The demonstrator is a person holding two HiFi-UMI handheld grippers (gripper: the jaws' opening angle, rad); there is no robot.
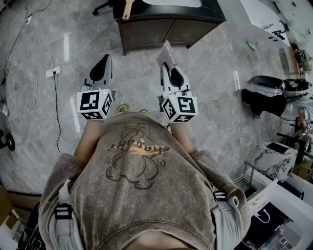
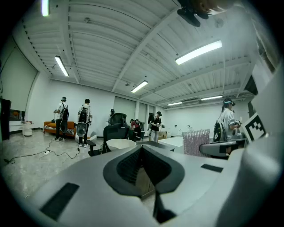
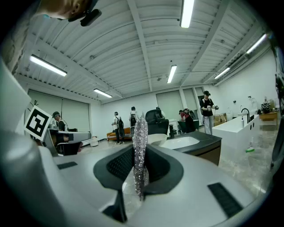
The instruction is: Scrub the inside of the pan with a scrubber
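**A:** How much of the scrubbing can be counted as done?

**B:** None of it, as judged from here. The scrubber (image 1: 166, 54) is clamped edge-on in the right tongs (image 3: 141, 153), a thin glittering sheet standing upright between the pads. It is held out level in the air above the floor (image 1: 58, 97) and is pressed against nothing.

**A:** And the left tongs?

**B:** The left tongs (image 2: 142, 148) are clenched on nothing; the pads are seen meeting, with only the room beyond them. They are held out beside the right ones, a little apart.

**A:** Where is the pan to be found?

**B:** No pan can be picked out with certainty. A dark tabletop (image 1: 212, 10) is seen ahead, beyond both tongs, with a white basin (image 3: 179, 142) set into it. A wooden handle (image 1: 128, 9) is cut off by the upper edge of the head view; whether it belongs to the pan cannot be told.

**A:** So what is left?

**B:** Almost everything, it is judged. Only the picking-up of the scrubber is finished. The tabletop has yet to be reached, the pan found and probably steadied, and its inside rubbed over with the scrubber.
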